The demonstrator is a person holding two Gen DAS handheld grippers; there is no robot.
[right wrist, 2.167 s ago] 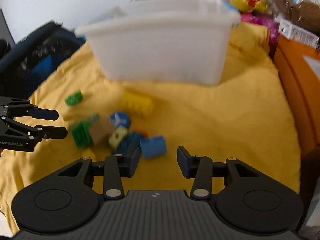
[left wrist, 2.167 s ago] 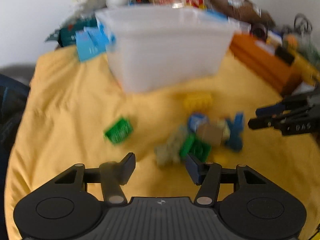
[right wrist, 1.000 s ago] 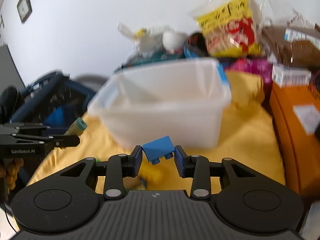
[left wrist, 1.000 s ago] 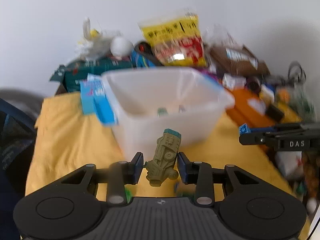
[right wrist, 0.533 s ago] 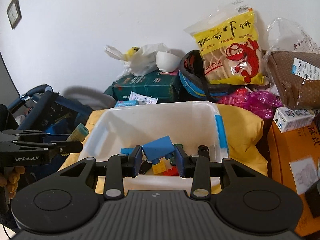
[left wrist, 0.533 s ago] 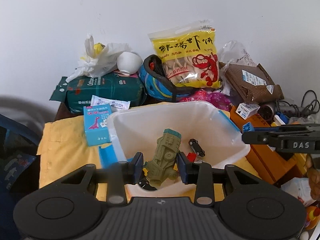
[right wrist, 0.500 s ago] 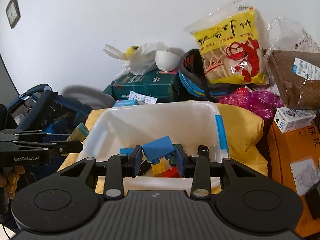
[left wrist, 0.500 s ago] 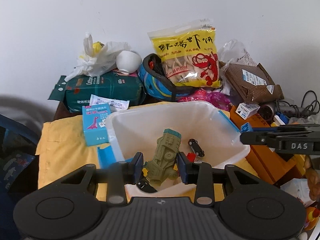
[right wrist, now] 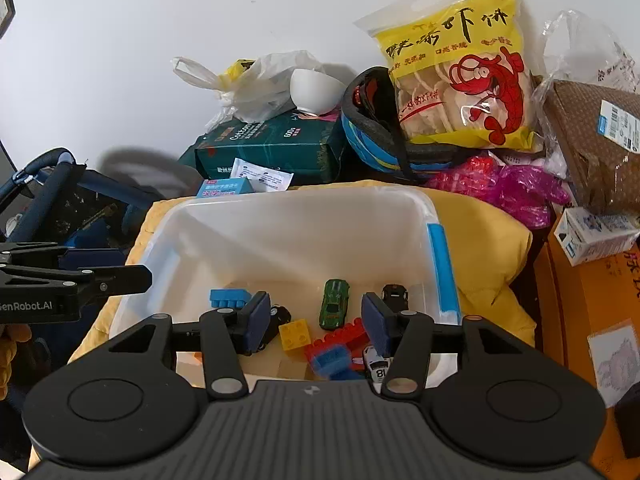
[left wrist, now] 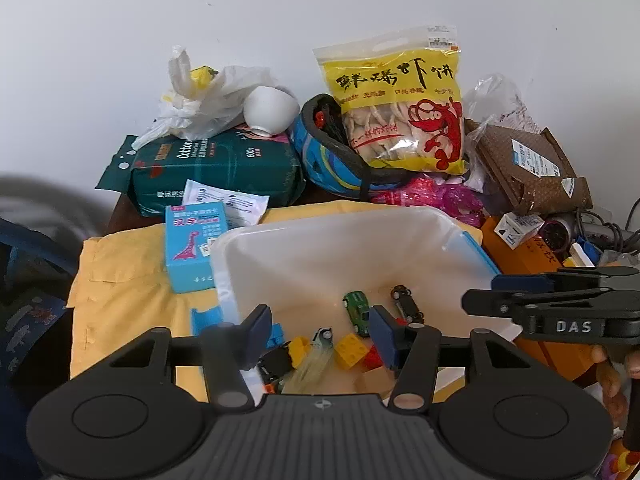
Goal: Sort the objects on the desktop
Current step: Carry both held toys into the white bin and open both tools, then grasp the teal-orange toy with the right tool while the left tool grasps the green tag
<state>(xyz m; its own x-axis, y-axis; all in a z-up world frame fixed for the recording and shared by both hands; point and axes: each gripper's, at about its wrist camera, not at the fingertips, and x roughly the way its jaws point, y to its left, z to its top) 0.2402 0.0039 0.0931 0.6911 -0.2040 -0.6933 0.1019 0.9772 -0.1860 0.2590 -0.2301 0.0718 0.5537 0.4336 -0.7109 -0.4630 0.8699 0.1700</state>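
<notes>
Here both my hand-held grippers, left (left wrist: 318,330) and right (right wrist: 313,322), hang spread and empty over the white bin (right wrist: 296,224), which holds two yellow bricks (left wrist: 351,350), one green car (right wrist: 335,308) and a blurred olive toy (left wrist: 310,366).

Plain white wall (left wrist: 280,20) at back, evenly lit, soft shadows – no window in view. Dark picture frame (right wrist: 5,2) on wall at far left edge of right wrist view. Yellow cloth (left wrist: 120,280) covers the tabletop; dark wood corner (left wrist: 120,212) shows behind it. Blue pram (right wrist: 48,192) w/ black mesh stands left of table. Clutter piled along the wall – bags, boxes etc.
</notes>
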